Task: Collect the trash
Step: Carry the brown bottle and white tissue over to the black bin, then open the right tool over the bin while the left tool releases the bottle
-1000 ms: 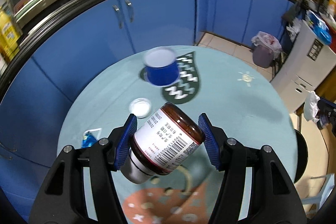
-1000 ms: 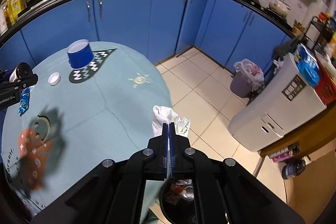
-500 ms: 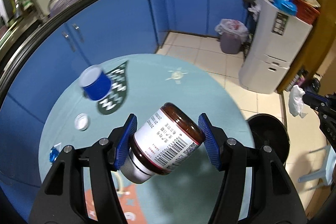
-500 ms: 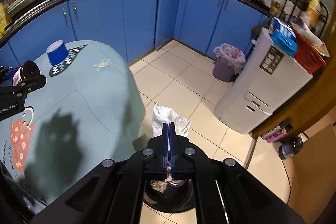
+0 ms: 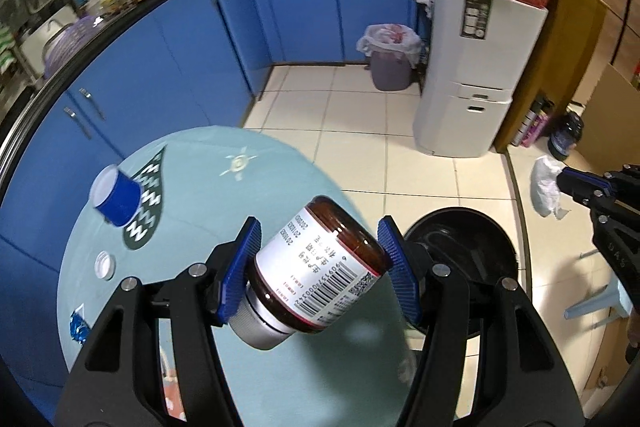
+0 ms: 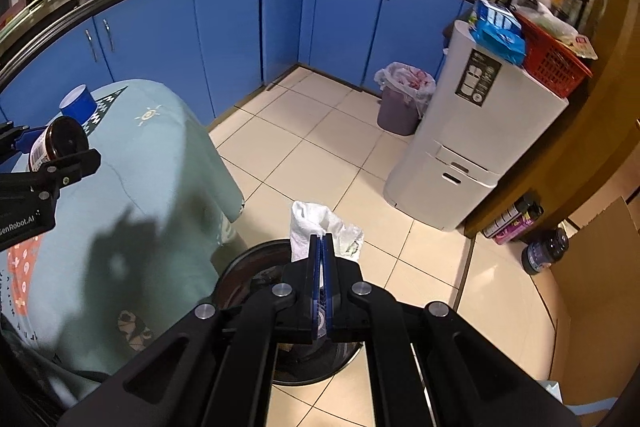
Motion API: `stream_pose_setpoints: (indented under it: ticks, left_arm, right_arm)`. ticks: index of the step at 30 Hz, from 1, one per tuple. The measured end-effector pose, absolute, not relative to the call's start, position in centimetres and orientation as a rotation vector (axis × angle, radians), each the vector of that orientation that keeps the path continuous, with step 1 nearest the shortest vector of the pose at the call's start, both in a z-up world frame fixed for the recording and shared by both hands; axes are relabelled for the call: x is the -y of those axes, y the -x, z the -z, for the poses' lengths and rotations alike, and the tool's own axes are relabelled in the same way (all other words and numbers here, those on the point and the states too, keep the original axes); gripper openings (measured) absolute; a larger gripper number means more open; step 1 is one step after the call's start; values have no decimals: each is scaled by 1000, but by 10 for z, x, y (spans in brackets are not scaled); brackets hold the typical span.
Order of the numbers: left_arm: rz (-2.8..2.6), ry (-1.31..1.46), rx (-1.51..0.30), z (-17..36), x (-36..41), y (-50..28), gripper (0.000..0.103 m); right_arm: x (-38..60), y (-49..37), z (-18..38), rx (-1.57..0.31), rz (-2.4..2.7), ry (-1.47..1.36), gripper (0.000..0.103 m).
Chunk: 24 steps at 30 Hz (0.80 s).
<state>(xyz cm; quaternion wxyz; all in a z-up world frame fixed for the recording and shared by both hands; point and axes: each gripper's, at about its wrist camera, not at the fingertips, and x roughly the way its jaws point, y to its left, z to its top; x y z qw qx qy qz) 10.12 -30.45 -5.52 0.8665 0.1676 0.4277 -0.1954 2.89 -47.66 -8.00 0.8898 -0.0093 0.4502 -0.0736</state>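
Observation:
My left gripper is shut on a brown glass jar with a white barcode label and a silver lid, held tilted above the right edge of the round table. My right gripper is shut on a crumpled white tissue, hanging over the black round bin on the floor beside the table. In the left wrist view that bin lies just right of the jar, and the tissue and right gripper show at the far right.
On the table's teal cloth lie a tipped blue paper cup, a white bottle cap and a blue wrapper. Blue cabinets ring the room. A purple lined waste bin and a white appliance stand on the tiled floor.
Both grippers have swung right, from over the table toward its edge and the floor. The black bin has come into view under the tissue and beside the jar. Both grips are unchanged.

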Motion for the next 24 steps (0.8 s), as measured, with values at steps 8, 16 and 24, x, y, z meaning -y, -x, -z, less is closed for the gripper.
stream_pose_setpoints:
  ticks: [8,16,24]
  left_arm:
    - [503,-389,-876,55,351,-91,61]
    - [552,-421,-868,57,380,-85,61]
    - [555,-437,-875,63,388,-86,61]
  right_arm:
    - [493,-22,85,-944,171,2,2]
    - [508,-17,90,-958,191,-18,2]
    - [508,-25,105,-1002,136,-42,2]
